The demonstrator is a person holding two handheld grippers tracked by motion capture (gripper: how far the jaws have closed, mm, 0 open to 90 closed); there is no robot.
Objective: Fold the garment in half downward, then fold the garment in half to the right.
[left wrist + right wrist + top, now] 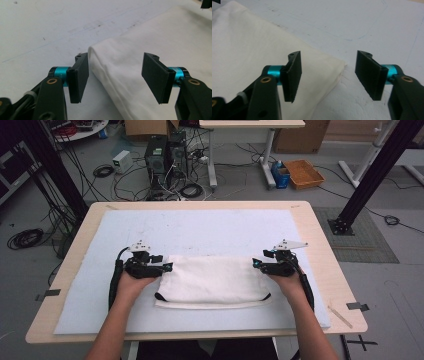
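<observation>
- Bare mat point(200, 227) spreads above the cloth point(212, 281), inside the bench point(320, 245) edges.
- Folded white cloth lies lower centre.
- Left gripper point(166, 267) and right gripper point(256, 263): jaws apart, gripping nothing, straddling its corners.

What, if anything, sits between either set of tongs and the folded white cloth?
Nothing visible. The left tongs stand open with the folded white cloth's corner between the jaws, pads off it. The right tongs are open at its other corner, with bare white mat around.

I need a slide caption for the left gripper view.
Open left gripper straddling the folded white cloth's corner on the white mat.
</observation>
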